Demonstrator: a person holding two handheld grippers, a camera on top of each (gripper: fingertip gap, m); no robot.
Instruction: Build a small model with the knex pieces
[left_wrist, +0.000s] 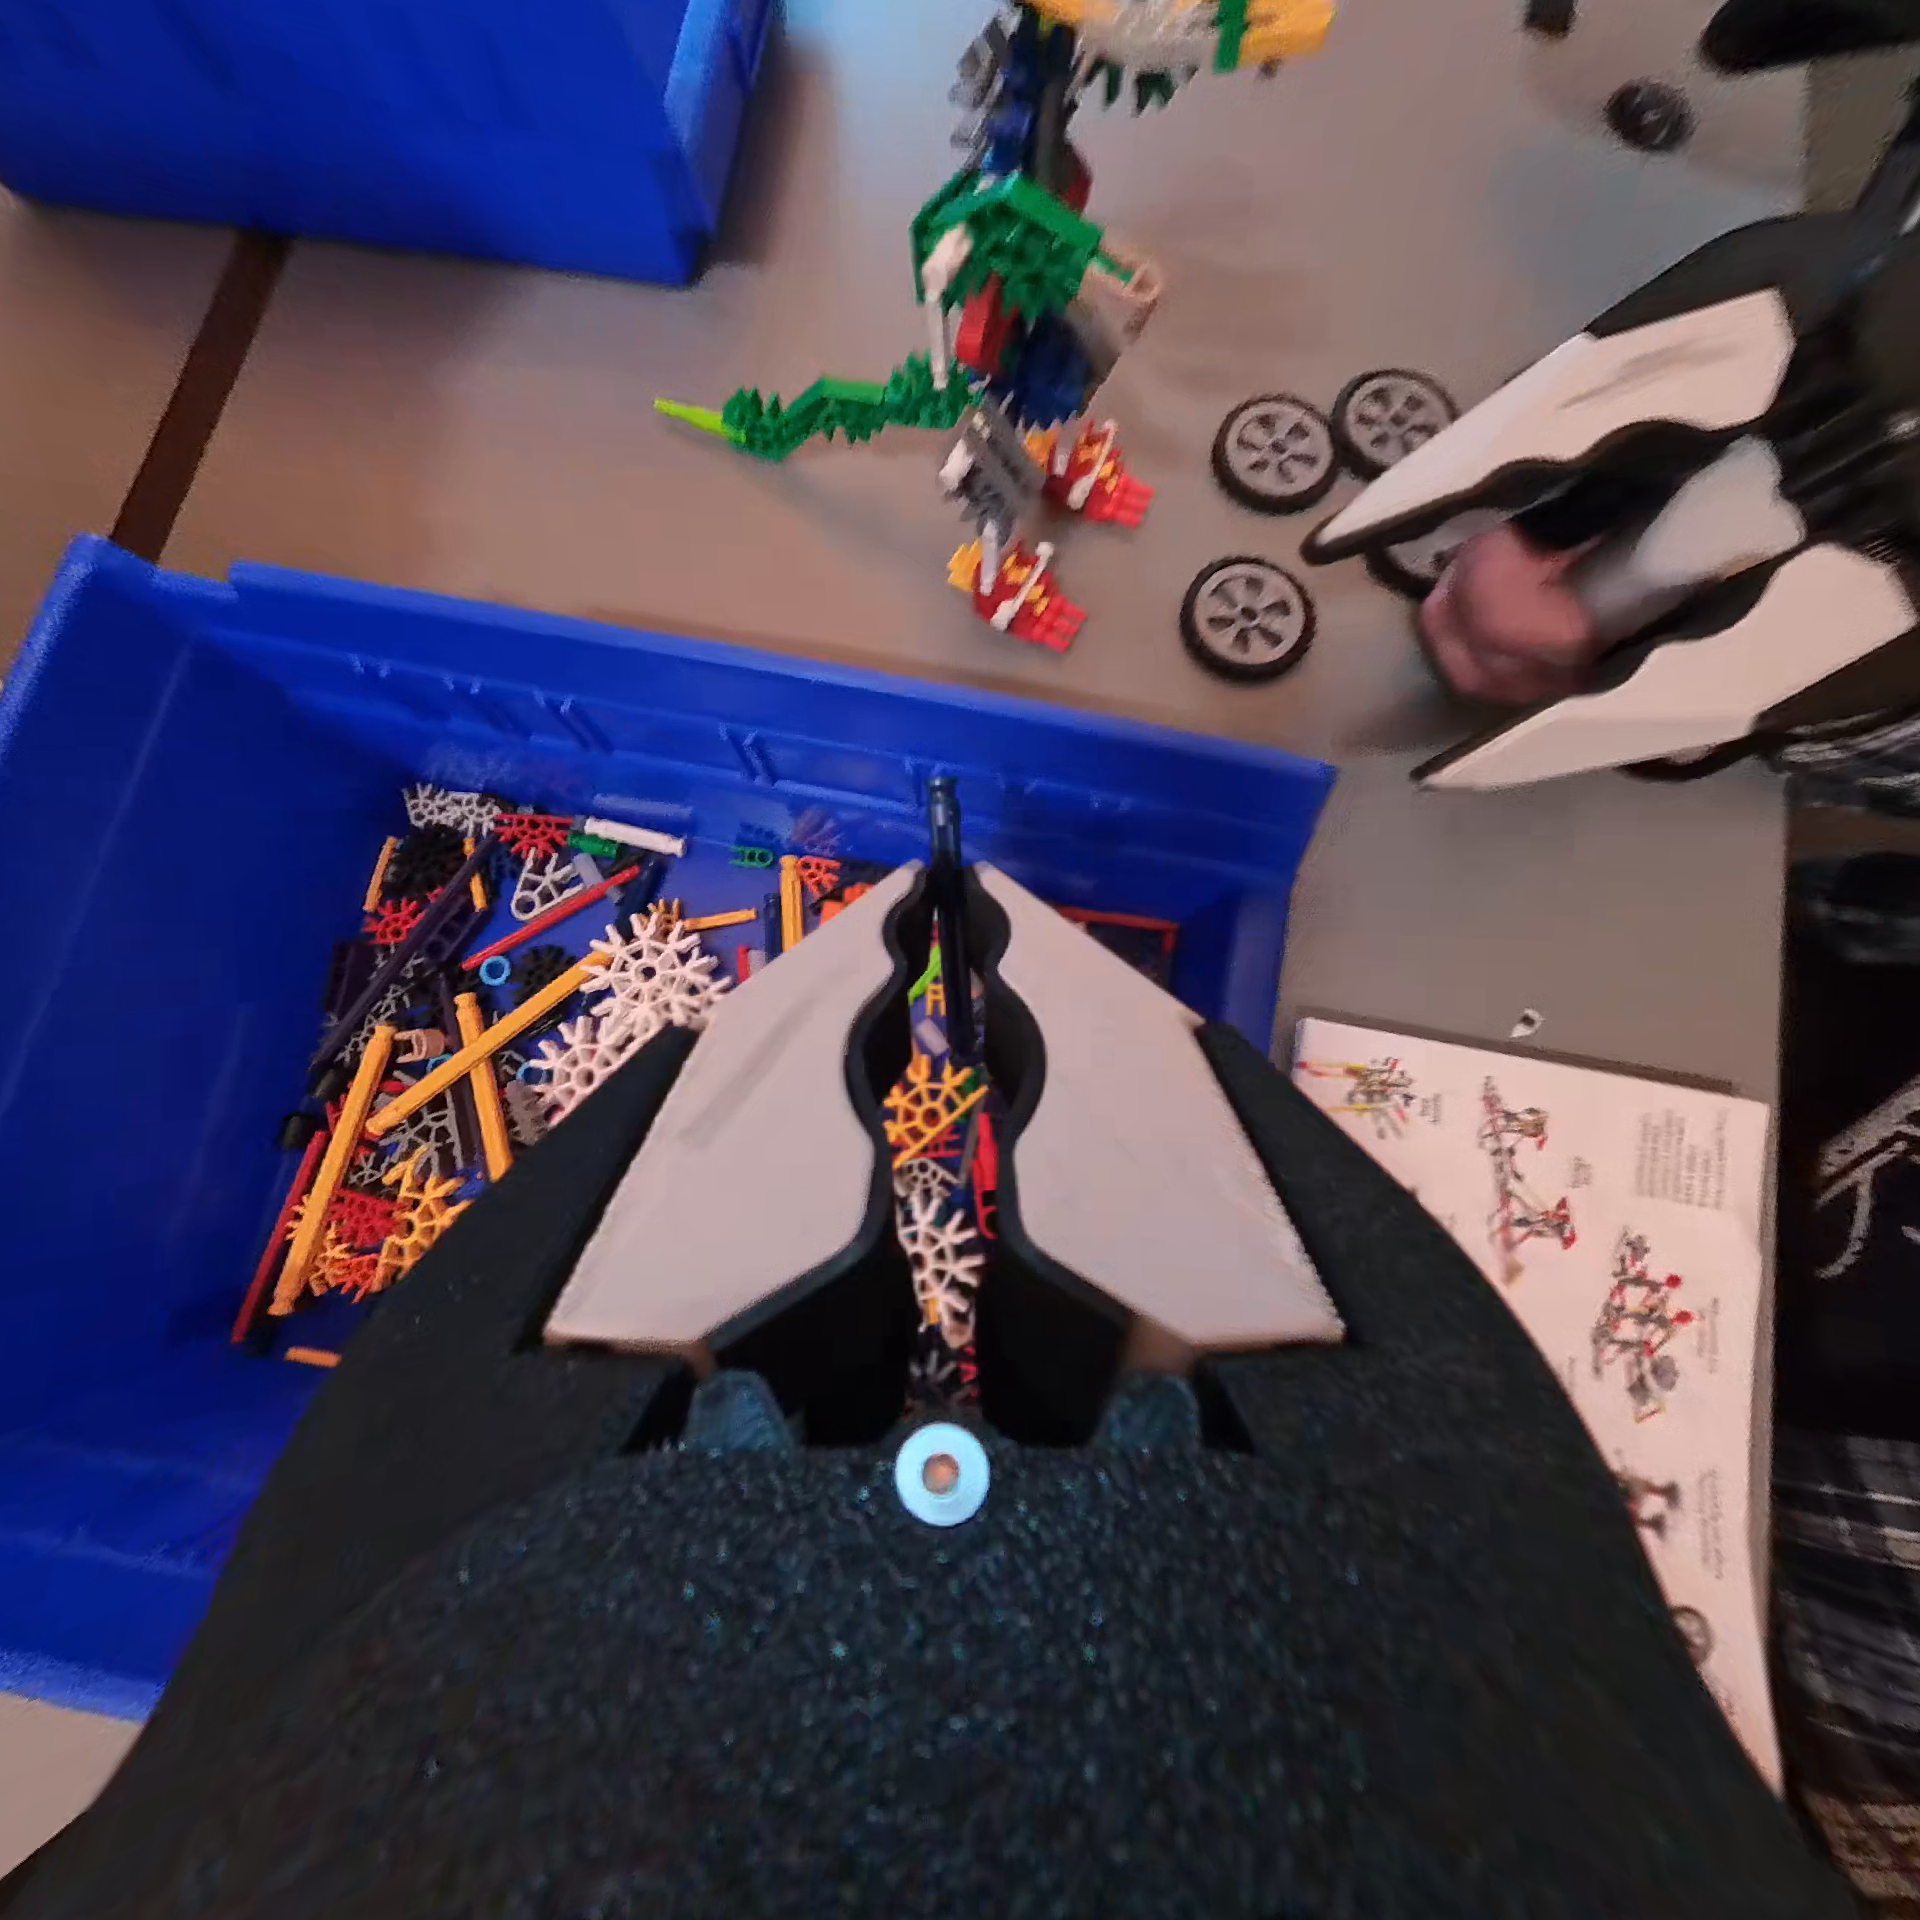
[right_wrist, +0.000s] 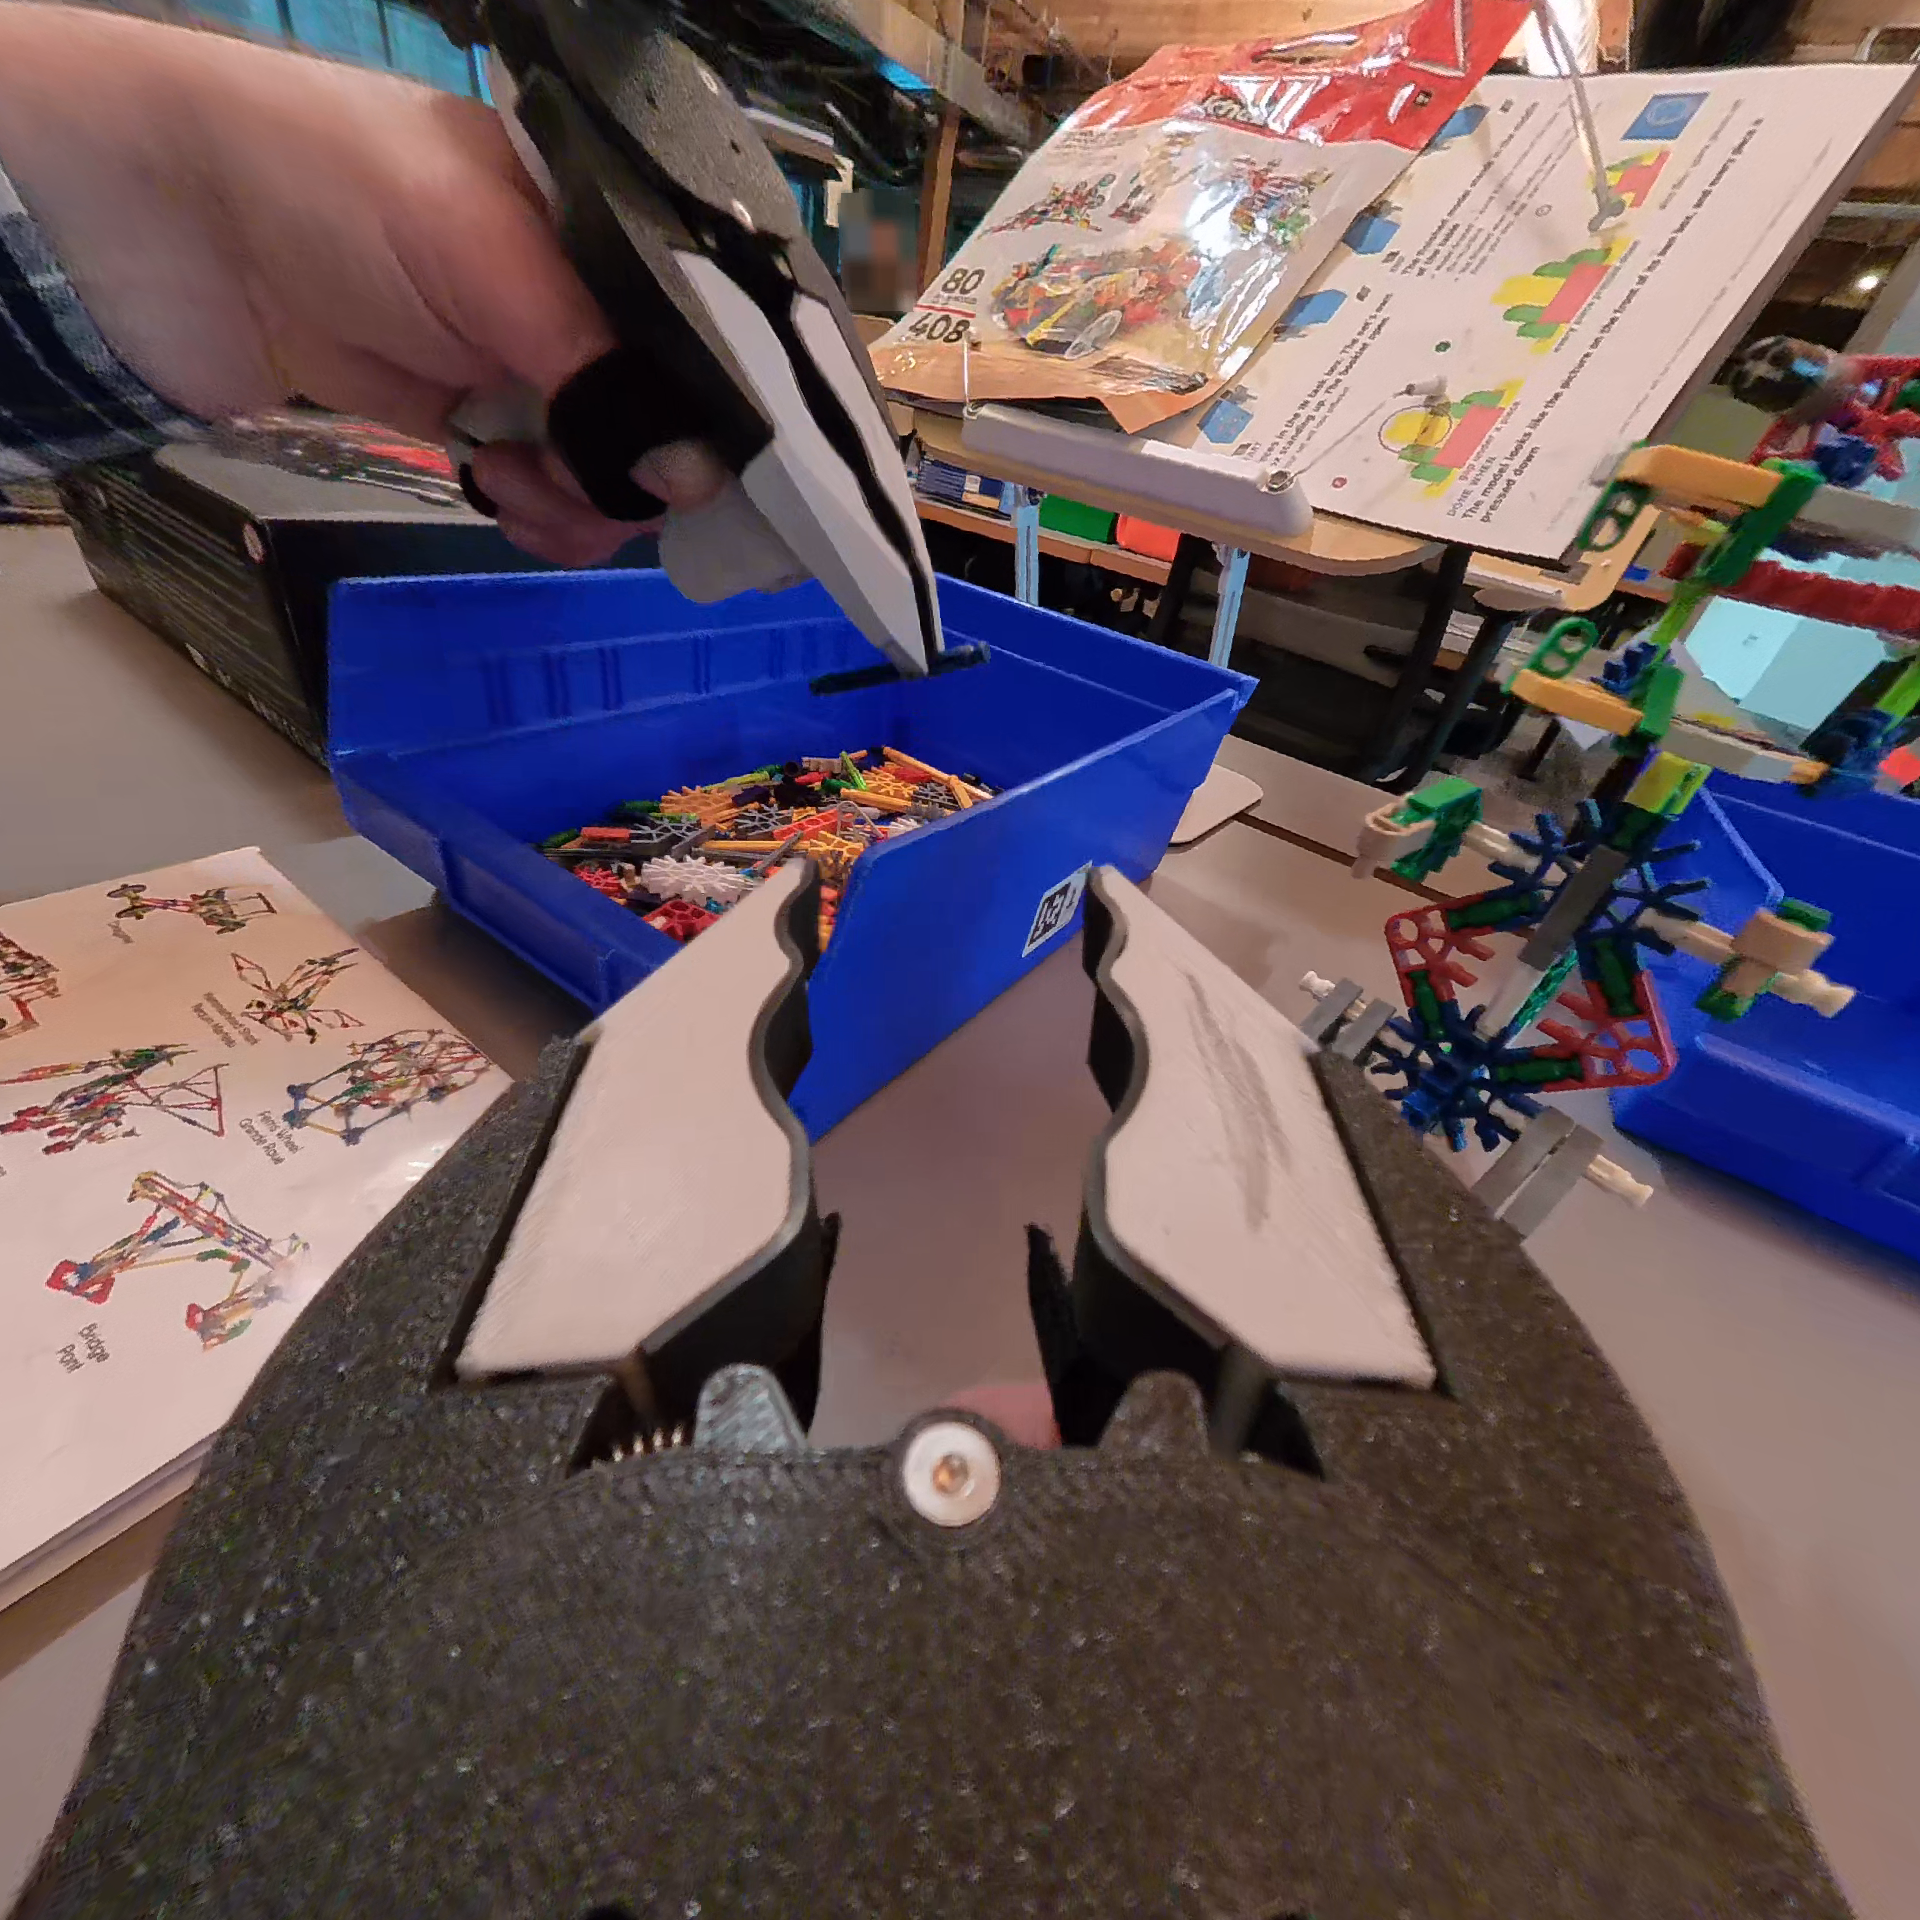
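Left tongs (left_wrist: 943, 883) clamped on thin dark-blue plastic rod (left_wrist: 943, 821) above blue plastic parts bin (left_wrist: 1091, 790), right tongs (right_wrist: 945, 914) gaping empty over grey worktop (right_wrist: 935, 1195), bin at 12 o'clock.

Left wrist view looks steeply down, right wrist view level; both share the blue bin (left_wrist: 1195, 821) (right_wrist: 935, 966).

The left gripper (left_wrist: 943, 868), with grey fingers on a black foam-textured body, fills the lower centre of its view, its jaws pinched nearly together at the tips. The right gripper (right_wrist: 945, 914) sits low in its frame, jaws spread wide apart, holding nothing.
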